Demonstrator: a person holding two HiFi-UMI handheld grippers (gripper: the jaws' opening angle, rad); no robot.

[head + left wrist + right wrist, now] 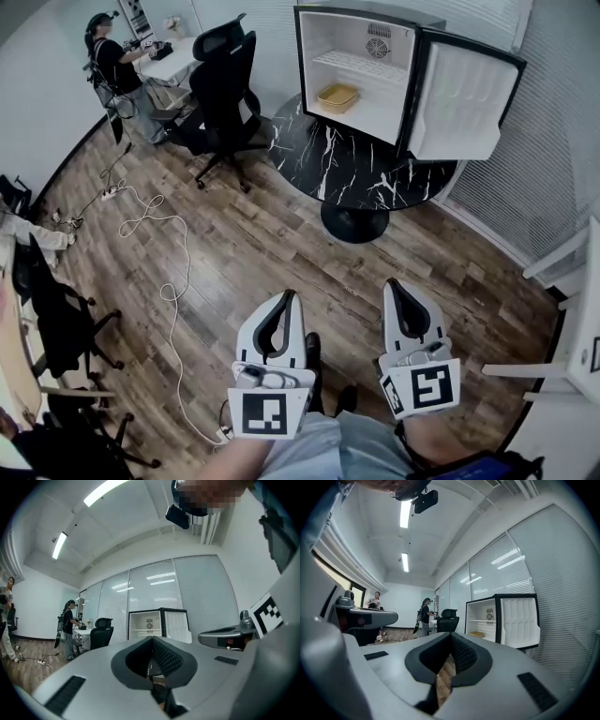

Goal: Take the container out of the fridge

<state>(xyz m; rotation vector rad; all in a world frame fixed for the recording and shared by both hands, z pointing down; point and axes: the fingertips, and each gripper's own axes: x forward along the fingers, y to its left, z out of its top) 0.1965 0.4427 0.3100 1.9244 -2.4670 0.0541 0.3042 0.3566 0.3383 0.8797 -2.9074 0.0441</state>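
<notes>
Whether the container has anything in it is too small to tell, and the left gripper view cuts off the fridge's lower half. The container is shallow, yellow and rectangular, and sits on the bottom of the open fridge, under its white shelf. The fridge stands on a round black marbled table. Well apart from it, over the wooden floor, the left gripper and right gripper have their jaws closed together, holding nothing.
</notes>
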